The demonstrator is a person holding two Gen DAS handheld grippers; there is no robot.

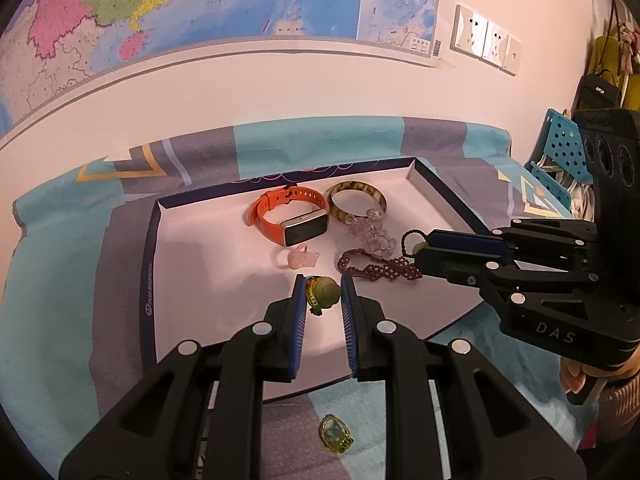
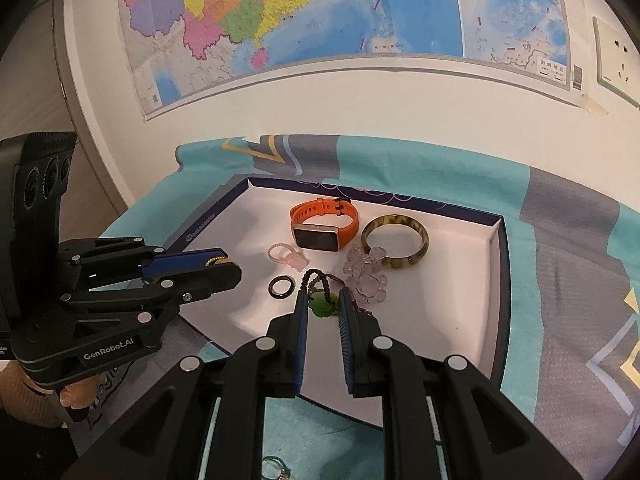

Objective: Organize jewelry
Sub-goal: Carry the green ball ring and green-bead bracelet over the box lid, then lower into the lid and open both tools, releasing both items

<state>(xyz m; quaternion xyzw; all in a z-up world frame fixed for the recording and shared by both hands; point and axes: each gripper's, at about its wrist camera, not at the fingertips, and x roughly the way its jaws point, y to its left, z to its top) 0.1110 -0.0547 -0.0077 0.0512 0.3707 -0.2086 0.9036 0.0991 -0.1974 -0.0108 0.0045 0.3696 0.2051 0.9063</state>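
A: Status check — where do we stand?

B: We are mid-transfer. The left gripper [image 1: 323,292] has its fingers clamped on a green pendant [image 1: 325,291] above the near part of the tray [image 1: 149,264]. The right gripper [image 2: 323,305] has its fingers closed on the green charm [image 2: 322,305] of a dark bead necklace [image 2: 320,282], which trails onto the tray floor.

A: What already lies in the tray?

B: An orange watch [image 2: 325,222], a mottled bangle [image 2: 395,247], a clear bead bracelet [image 2: 366,272], a pink ring [image 2: 285,256] and a black ring [image 2: 282,287]. One green-and-gold piece [image 1: 335,434] lies outside, on the cloth [image 1: 52,320] in front of the tray.

A: Next move?

B: We judge that each held piece needs a free patch of tray floor — apart from the others, so chains do not tangle. We lower, then part the fingers. Then we fetch the piece on the cloth.

A: Risk?

B: The necklace may drag the bracelet beside it.
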